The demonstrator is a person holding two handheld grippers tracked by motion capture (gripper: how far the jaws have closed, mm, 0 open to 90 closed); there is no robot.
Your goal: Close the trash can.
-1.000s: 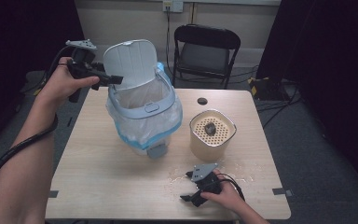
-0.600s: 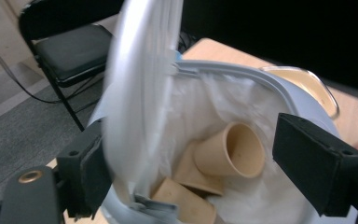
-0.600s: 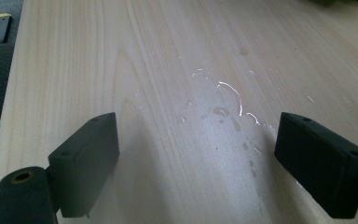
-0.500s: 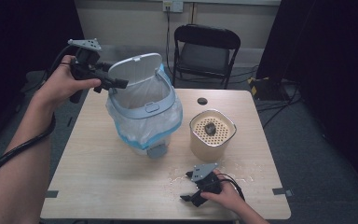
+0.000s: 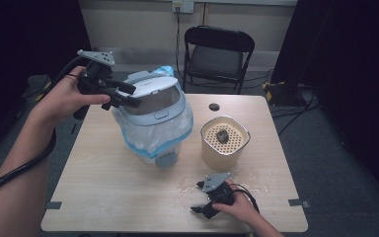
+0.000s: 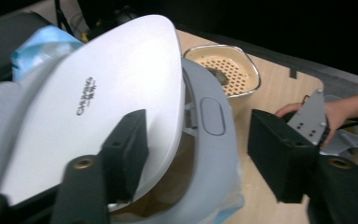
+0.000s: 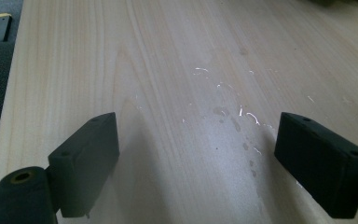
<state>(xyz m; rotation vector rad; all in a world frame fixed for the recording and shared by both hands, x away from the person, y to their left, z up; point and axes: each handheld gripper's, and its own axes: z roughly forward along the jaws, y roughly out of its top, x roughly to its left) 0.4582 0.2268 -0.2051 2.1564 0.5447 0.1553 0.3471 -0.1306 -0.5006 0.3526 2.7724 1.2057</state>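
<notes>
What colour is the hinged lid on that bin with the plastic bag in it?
White, with small dark lettering: the white hinged plastic bin lid shows best in the left gripper view.

A light wooden table [image 5: 108, 187] is seen, with wet streaks [image 5: 256, 180] spread near its front right part. A cream perforated container [image 5: 224, 142] is set on the table's right half. A small dark round object [image 5: 214, 106] lies near the far edge. A black folding chair [image 5: 216, 54] is placed behind the table.
</notes>
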